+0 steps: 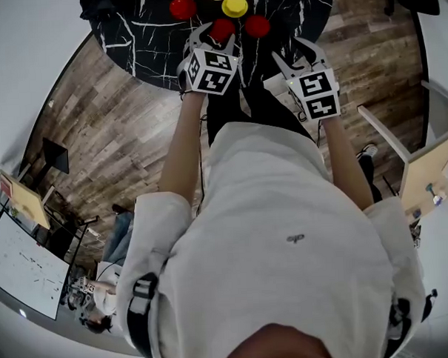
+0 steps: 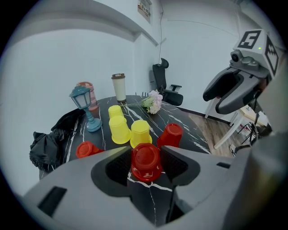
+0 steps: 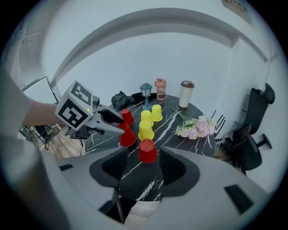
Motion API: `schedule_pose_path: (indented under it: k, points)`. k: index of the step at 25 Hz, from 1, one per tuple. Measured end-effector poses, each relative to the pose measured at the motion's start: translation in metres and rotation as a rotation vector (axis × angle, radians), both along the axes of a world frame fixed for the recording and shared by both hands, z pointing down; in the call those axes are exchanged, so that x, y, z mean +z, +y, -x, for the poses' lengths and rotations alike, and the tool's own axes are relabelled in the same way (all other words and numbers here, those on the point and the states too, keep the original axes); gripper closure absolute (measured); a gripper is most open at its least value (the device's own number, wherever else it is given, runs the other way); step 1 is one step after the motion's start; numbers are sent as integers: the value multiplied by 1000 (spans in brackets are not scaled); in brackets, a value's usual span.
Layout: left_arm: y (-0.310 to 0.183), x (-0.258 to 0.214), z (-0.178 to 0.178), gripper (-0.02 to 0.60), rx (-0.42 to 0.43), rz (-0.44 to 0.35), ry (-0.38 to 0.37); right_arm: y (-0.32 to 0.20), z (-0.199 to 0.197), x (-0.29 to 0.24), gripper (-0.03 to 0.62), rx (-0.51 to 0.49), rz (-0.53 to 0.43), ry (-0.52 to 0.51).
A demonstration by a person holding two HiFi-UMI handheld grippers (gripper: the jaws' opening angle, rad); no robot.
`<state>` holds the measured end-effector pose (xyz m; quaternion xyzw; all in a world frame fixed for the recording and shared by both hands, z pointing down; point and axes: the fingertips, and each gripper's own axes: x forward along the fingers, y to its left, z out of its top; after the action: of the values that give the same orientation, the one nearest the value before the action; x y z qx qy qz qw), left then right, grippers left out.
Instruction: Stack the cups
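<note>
A round black surface (image 3: 166, 128) with white marble veins is seen, glossy and smooth. Plastic cups with faceted walls are stood upside down on it. One red cup (image 2: 146, 161) is clasped between the dark ribbed pads of the left gripper (image 1: 217, 32), whose jaws are held fairly wide against its sides. Whether it is lifted off the surface cannot be told. Just behind it, three yellow cups (image 2: 119, 130) are grouped closely. A second red cup (image 3: 147, 151) is placed just ahead of the right gripper (image 3: 141, 168), whose jaws are spread and hold nothing. A third red cup (image 2: 87, 149) is found beside a teal lantern-shaped lamp (image 2: 83, 105). A bunch of pale pink flowers (image 3: 195, 128) is laid near the rim.
</note>
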<state>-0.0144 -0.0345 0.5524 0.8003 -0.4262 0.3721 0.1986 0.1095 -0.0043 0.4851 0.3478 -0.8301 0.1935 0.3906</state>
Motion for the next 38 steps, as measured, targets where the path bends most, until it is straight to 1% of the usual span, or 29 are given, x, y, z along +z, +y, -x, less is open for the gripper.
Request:
schedule_pose_path:
  k: [3, 11, 16, 21, 29, 38]
  points:
    - [4, 1, -7, 387, 27, -2, 0, 3, 0, -1, 375, 4, 0, -6]
    - [8, 17, -16, 387, 55, 7, 5, 9, -1, 9, 375, 11, 11, -6]
    - [13, 21, -21, 387, 102, 0, -21, 10, -2, 9, 378, 19, 12, -5]
    - [15, 25, -25, 387, 105, 5, -22, 11, -5, 9, 378, 18, 14, -3]
    - [13, 25, -30, 386, 119, -13, -28, 12, -10, 8, 378, 22, 18, -3]
    - [12, 24, -34, 379, 120, -15, -8, 10, -18, 7, 379, 19, 18, 1]
